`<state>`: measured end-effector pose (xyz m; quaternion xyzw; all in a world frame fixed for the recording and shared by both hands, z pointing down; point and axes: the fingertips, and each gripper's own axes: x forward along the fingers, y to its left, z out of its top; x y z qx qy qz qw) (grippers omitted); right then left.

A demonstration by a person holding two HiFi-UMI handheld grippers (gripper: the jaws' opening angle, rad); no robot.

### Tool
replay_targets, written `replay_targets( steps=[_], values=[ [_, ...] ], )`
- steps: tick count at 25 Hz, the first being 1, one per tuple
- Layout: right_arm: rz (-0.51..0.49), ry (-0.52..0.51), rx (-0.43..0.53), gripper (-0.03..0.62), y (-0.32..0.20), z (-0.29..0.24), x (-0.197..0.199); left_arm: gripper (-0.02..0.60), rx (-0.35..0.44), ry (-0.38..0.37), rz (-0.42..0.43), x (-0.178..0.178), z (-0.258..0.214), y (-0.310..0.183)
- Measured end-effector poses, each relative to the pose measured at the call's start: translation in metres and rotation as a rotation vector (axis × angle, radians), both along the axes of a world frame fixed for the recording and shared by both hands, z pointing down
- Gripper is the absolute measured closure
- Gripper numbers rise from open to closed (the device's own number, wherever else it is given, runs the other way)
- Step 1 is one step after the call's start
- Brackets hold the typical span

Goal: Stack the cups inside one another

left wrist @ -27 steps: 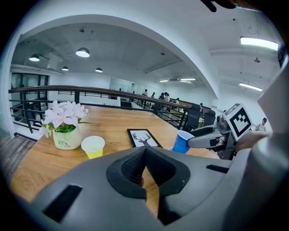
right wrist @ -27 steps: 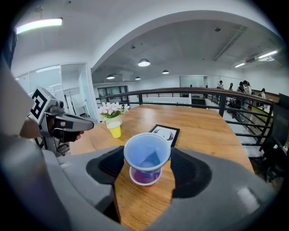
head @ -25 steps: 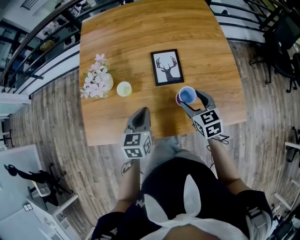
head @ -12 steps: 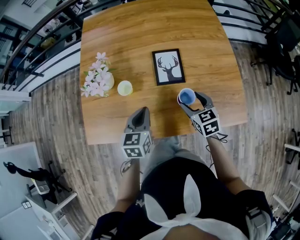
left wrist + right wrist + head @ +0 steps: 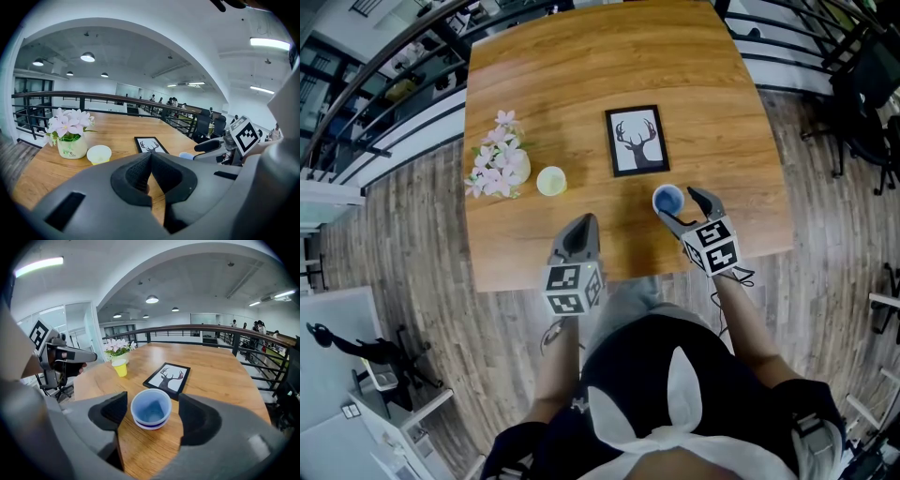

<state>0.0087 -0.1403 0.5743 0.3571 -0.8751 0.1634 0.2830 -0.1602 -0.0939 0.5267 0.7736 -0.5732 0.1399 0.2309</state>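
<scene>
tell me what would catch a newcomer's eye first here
The blue cup stands near the front edge of the wooden table, between the right tongs, whose jaws have just been opening and do not touch it. Just behind it lies a framed deer picture, and further left a yellow cup sits beside a pot of pink flowers. The left tongs are shut and empty.
</scene>
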Motion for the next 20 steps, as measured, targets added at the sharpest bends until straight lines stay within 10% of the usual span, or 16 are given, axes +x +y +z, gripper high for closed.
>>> replay_targets(
  steps=[20],
  values=[
    [0.064, -0.209, 0.180, 0.595, 0.003, -0.092, 0.022, 0.572, 0.049, -0.003, -0.025, 0.000, -0.022, 0.011]
  ],
)
